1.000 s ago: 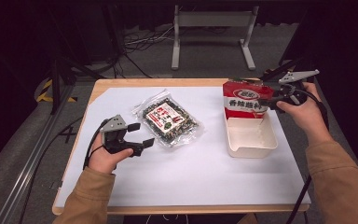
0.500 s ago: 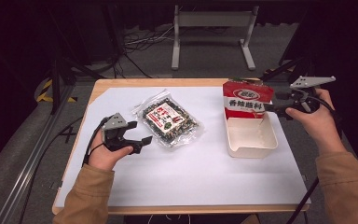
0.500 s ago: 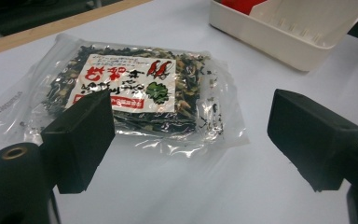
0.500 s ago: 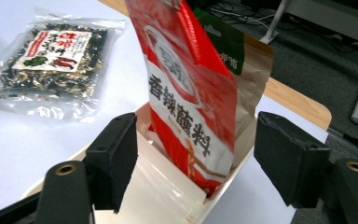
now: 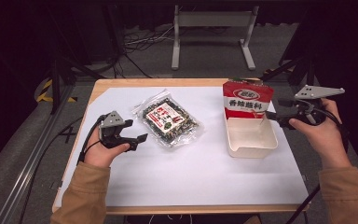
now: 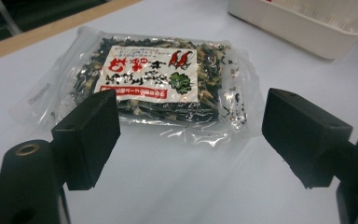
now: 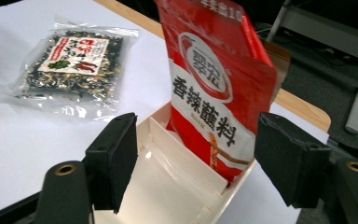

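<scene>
I am holding my right tool (image 5: 271, 115) just right of the red foil pouch (image 5: 246, 99), its jaws spread wide and gripping nothing. The pouch is standing upright at the far end of the white plastic tray (image 5: 251, 136). My left tool (image 5: 139, 140), jaws having just narrowed slightly yet open and empty, is facing the clear packet of dried seaweed (image 5: 169, 119) lying flat on the white-covered table (image 5: 205, 177).

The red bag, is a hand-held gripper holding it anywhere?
No. The red bag stands by itself in the white tray; both hand-held grippers are open and hold nothing.
</scene>
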